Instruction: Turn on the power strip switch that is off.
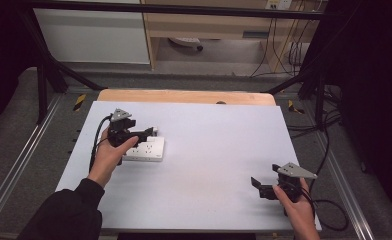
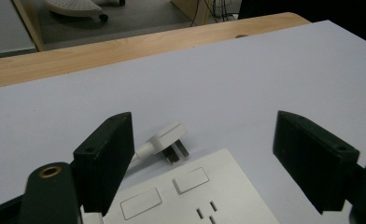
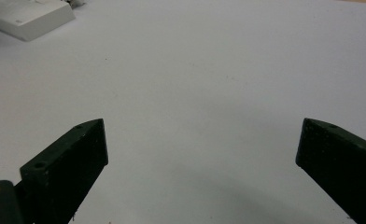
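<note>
Where the white tabletop (image 1: 209, 150) ends, wooden edge (image 1: 184, 96), grey floor, both tongs open, left tongs (image 1: 146, 134) over power strip (image 1: 149, 150).

Left tool (image 1: 145, 134) hovers over white power strip (image 1: 146, 150), jaws apart.

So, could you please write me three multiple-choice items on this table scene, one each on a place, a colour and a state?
1. Where on the table does the power strip lie?
A. left side
B. right side
C. near edge

2. What colour is the plug beside the power strip?
A. black
B. white
C. red

3. How do the jaws of the right gripper stand?
A. shut on the plug
B. shut on nothing
C. open, nothing between them

Answers:
1 A: in the high view it sits under the left gripper.
2 B: the left gripper view shows it white.
3 C: bare table shows between the jaws.
</note>
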{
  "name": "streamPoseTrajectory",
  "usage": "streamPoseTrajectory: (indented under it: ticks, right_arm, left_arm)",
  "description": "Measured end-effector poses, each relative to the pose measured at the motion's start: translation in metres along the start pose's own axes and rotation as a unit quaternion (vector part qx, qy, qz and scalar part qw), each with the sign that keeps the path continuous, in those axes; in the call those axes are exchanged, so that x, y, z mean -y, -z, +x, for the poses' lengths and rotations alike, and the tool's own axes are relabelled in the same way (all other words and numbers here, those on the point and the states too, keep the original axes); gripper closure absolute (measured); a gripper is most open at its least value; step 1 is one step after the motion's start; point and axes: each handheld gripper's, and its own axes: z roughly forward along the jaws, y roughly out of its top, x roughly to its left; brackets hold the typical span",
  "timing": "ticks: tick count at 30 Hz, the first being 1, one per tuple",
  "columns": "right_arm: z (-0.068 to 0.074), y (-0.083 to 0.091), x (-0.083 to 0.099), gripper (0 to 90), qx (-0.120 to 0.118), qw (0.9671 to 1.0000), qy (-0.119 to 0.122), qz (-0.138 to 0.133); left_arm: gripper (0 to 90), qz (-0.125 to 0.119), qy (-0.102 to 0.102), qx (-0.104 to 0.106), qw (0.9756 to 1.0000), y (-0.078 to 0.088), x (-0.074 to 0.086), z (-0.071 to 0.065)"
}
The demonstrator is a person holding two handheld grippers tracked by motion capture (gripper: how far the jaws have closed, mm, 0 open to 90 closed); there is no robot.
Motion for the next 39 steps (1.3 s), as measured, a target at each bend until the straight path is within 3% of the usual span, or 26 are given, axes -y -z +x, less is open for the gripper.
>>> streamPoseTrajectory:
  ticks: [3, 9, 20, 27, 34, 39]
  right_arm:
    - [-0.001, 0.000, 0.000, 2.6, 0.000, 1.0000, -0.001, 0.001]
    - [0.000, -0.001, 0.000, 2.6, -0.003, 1.0000, 0.003, 0.003]
    - [0.000, 0.000, 0.000, 2.6, -0.002, 1.0000, 0.004, 0.002]
    - [0.000, -0.001, 0.000, 2.6, -0.001, 1.0000, 0.006, 0.004]
    - [0.000, -0.001, 0.000, 2.6, -0.001, 1.0000, 0.007, 0.005]
    - [0.000, 0.000, 0.000, 2.5, -0.001, 1.0000, 0.007, 0.005]
  left_arm:
    - [21.9, 0.000, 0.011, 0.005, 0.9999, -0.004, 0.001, 0.000]
    - [25.6, -0.003, 0.009, -0.006, 0.9999, -0.010, 0.003, 0.002]
    - [35.2, 0.020, 0.001, -0.020, 0.9996, -0.016, 0.008, 0.008]
    - [50.1, 0.028, -0.011, -0.019, 0.9994, -0.018, 0.010, 0.007]
    - [63.8, 0.037, -0.013, 0.003, 0.9992, -0.024, 0.013, 0.004]
    - [71.7, 0.036, -0.021, 0.003, 0.9992, -0.027, 0.018, 0.002]
